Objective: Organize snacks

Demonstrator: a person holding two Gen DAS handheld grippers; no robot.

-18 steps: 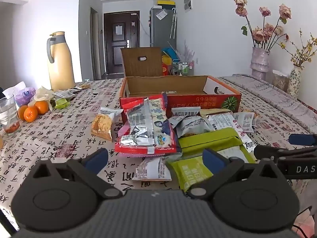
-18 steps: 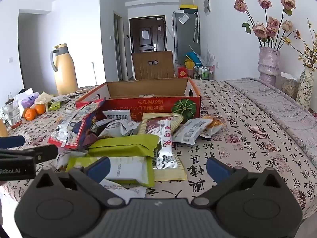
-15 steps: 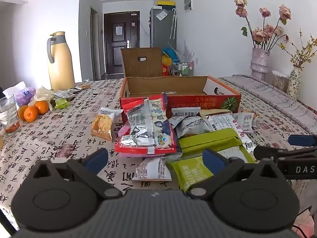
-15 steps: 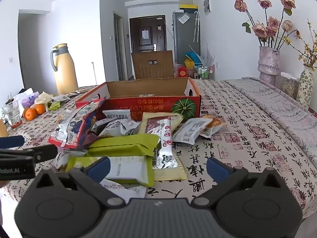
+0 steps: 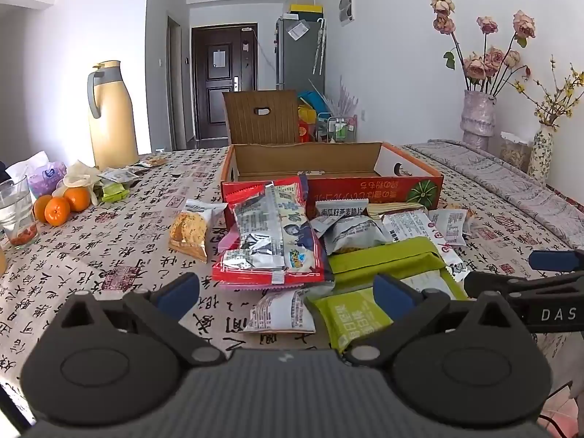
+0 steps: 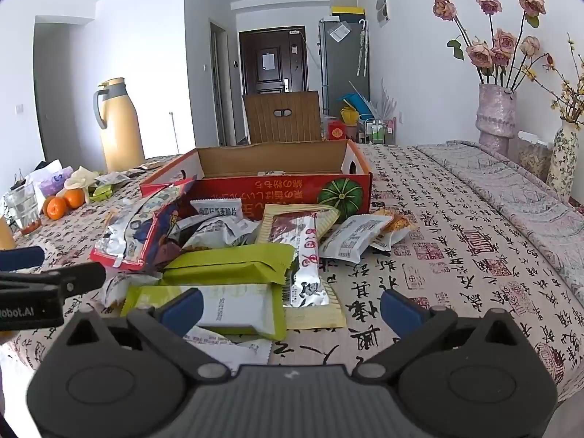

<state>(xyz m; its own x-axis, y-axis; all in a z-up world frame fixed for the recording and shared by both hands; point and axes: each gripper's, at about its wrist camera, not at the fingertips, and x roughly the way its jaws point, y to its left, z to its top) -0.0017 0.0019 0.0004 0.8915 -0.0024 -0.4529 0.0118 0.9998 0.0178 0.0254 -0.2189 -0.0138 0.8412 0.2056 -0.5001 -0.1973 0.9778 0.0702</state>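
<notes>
A heap of snack packets lies on the patterned tablecloth in front of an open red cardboard box. On top sits a large red and silver bag. Green packets lie to its right, and a cracker packet lies apart on the left. My left gripper hovers open just short of the heap, nothing between its fingers. My right gripper is open too, above a green and white packet. Each gripper shows at the edge of the other's view.
A yellow thermos jug, oranges, a glass and tissue packs stand at the left of the table. Two vases with dried flowers stand at the far right. A chair back rises behind the box.
</notes>
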